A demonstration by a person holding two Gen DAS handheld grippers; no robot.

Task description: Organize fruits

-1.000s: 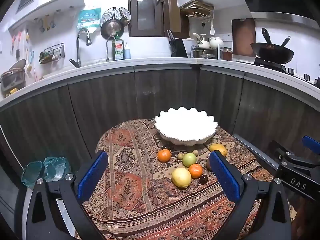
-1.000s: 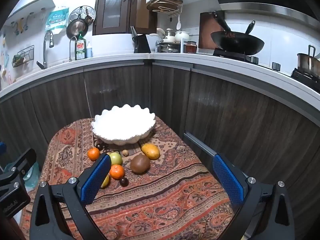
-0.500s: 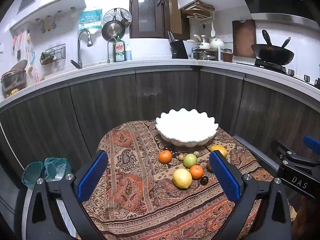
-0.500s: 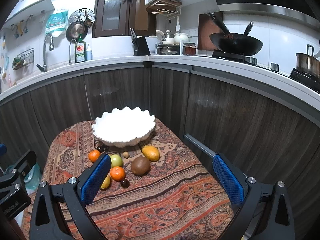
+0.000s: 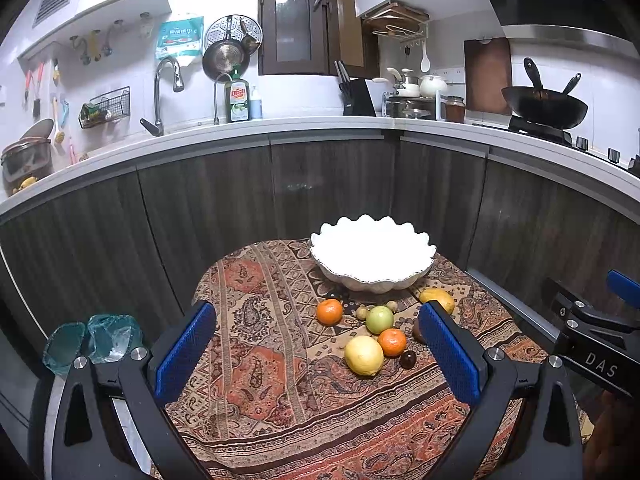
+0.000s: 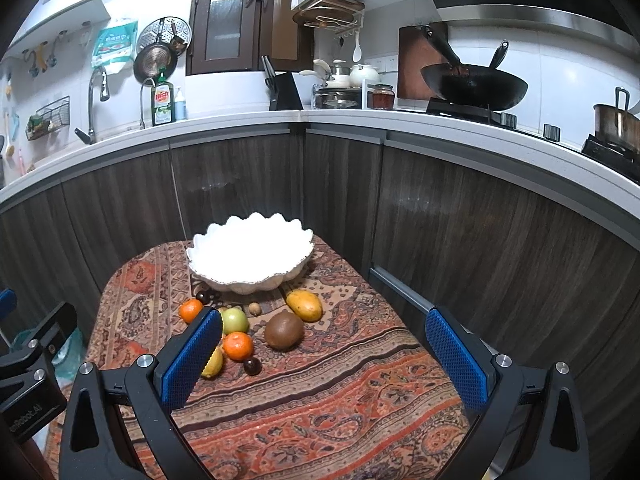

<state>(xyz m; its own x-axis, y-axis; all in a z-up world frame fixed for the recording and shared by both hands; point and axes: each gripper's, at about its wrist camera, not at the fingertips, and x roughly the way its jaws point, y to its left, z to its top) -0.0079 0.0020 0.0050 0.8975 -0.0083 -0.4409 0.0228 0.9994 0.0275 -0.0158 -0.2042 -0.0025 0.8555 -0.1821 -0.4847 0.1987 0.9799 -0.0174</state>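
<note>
A white scalloped bowl (image 5: 372,254) stands empty at the far side of a small table with a patterned cloth (image 5: 256,364); it also shows in the right wrist view (image 6: 250,258). Fruit lies in front of it: a lemon (image 5: 363,355), two oranges (image 5: 329,312) (image 5: 392,342), a green apple (image 5: 379,319), a mango (image 6: 305,305), a brown kiwi (image 6: 283,330) and a small dark plum (image 6: 252,366). My left gripper (image 5: 316,354) is open and empty, above the table's near side. My right gripper (image 6: 324,354) is open and empty, near the fruit.
Dark wood cabinets and a white counter (image 5: 320,128) wrap around behind the table. A wok (image 6: 474,88) sits on the stove at right, a sink tap (image 5: 162,92) at left. Blue-green plastic bags (image 5: 92,340) lie on the floor left of the table.
Both grippers have drifted very slightly; the view has shifted a little. The fruit and bowl have not moved.
</note>
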